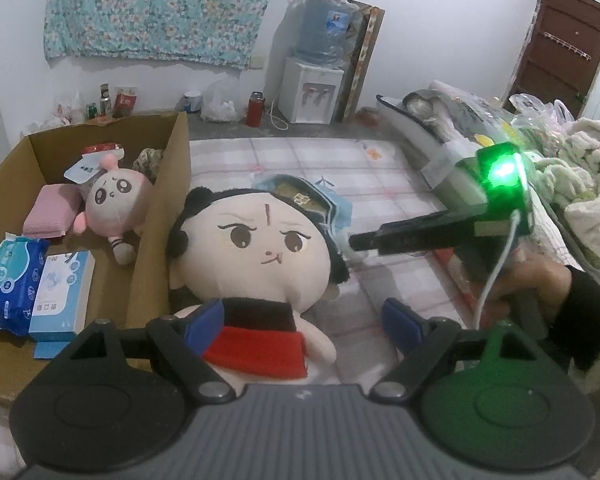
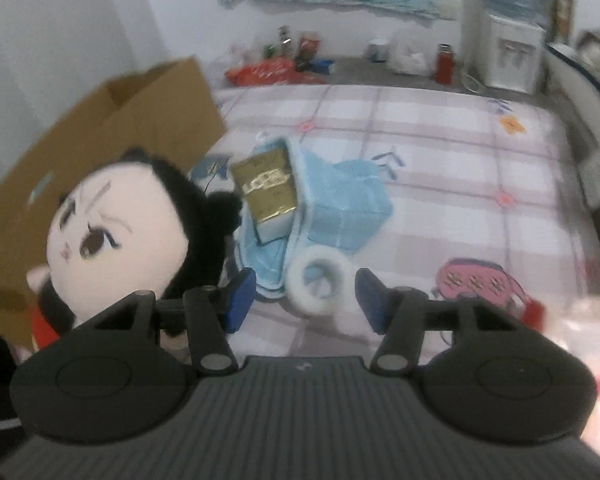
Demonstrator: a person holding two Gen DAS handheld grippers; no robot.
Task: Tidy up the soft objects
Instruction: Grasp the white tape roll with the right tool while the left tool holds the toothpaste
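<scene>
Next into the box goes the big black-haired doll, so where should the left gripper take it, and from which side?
Probably the torso at the red band, from above and the feet end. The doll lies face up beside the cardboard box, and the open left gripper already straddles its narrow body; the head looks too wide for the jaws.

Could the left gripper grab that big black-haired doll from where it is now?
Probably yes. The left gripper is open, with the doll lying right ahead of it on the bed, its body between the fingers. Nothing lies between; the box only flanks the doll.
</scene>
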